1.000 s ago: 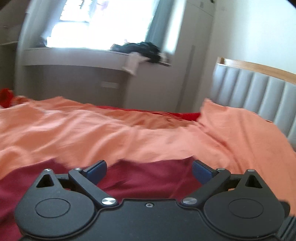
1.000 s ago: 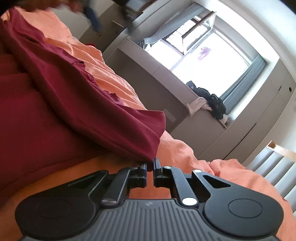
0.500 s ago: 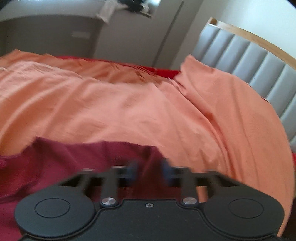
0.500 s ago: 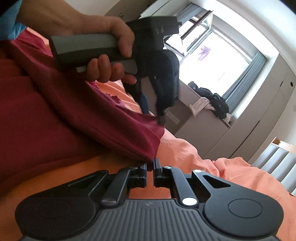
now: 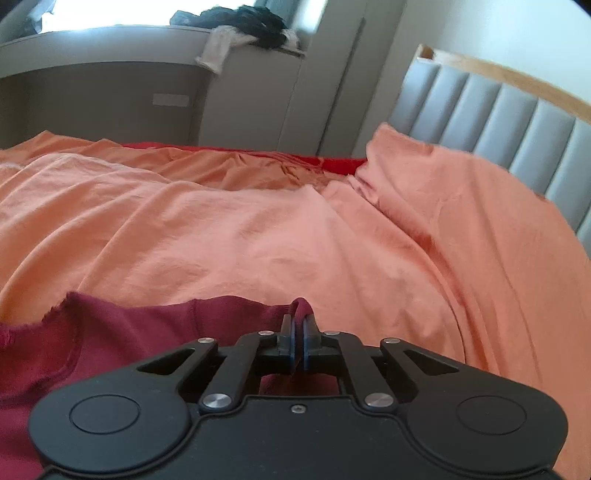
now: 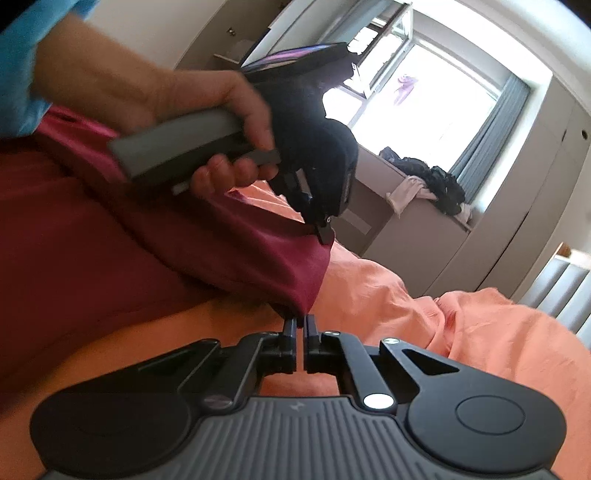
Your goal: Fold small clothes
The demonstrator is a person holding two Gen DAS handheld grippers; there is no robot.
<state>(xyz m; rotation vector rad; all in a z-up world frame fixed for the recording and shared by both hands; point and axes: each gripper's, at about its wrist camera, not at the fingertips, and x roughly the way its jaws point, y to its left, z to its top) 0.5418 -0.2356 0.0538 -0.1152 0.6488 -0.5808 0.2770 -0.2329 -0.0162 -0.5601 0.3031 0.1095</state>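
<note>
A dark red garment (image 5: 122, 332) lies on an orange bedsheet (image 5: 258, 240), spread toward you across the near part of the bed. In the left wrist view its far edge runs across the lower frame, with a seam and a frayed corner at the left.

Your left gripper (image 5: 298, 334) has its jaws pressed together on a small fold of that red edge; a loop of fabric pokes up just above the blue pads. Your right gripper (image 6: 300, 325) has its jaws nearly together, with only a thin slit between them, and a corner of the red garment sits at their tips. It appears to be pinched there.

In the right wrist view your left hand (image 6: 221, 110) holds the other tool's handle above the cloth, and that tool's tips meet the garment's edge further along from the right gripper.

Both tools appear to have hold of the same edge, so the step in hand looks like the grasp before a fold. The next move likely calls for lifting both corners together, keeping the edge taut between them, and carrying it over the rest of the garment.

Beyond the bed stand a grey padded headboard (image 5: 498, 110), a grey windowsill ledge (image 5: 110, 37) with a pile of dark clothes (image 5: 243, 18), and a bright window (image 6: 424, 92).
</note>
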